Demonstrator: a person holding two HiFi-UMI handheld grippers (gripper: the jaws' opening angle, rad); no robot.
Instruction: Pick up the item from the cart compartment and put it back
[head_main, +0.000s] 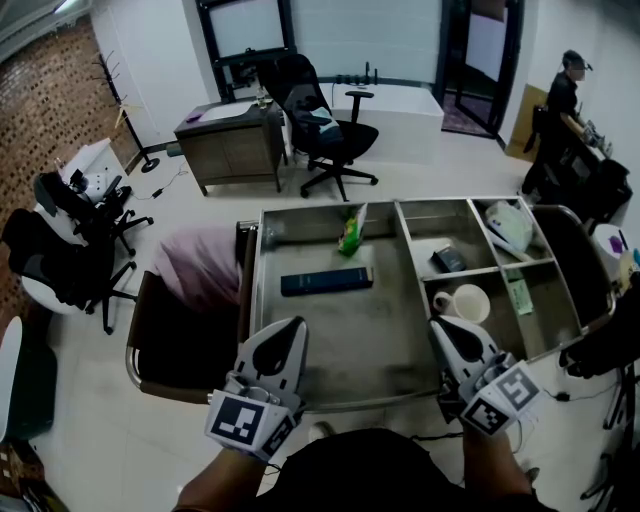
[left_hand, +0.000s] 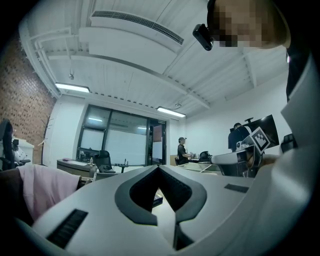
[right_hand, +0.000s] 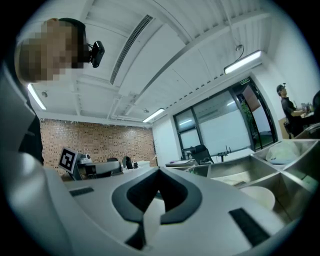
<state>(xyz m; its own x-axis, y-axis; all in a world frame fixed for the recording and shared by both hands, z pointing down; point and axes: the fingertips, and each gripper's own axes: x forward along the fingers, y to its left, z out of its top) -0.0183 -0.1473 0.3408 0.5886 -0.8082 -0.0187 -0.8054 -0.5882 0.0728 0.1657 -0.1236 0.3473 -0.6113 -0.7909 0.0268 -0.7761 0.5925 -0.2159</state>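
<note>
Cart: near rim just ahead of both grippers. Large left compartment mostly bare floor, open room. Chair with pink cloth close against cart's left side.

Dark box flat in large compartment. Green packet leaning at its far wall. White cup in small middle compartment, just beyond right gripper. Which item is target: cannot tell.

Head view alone shows compartment layout. Right gripper view shows cup beside divider. Left gripper view shows neither.

Left gripper: jaws together, nothing held. Right gripper: jaws together, empty.
</note>
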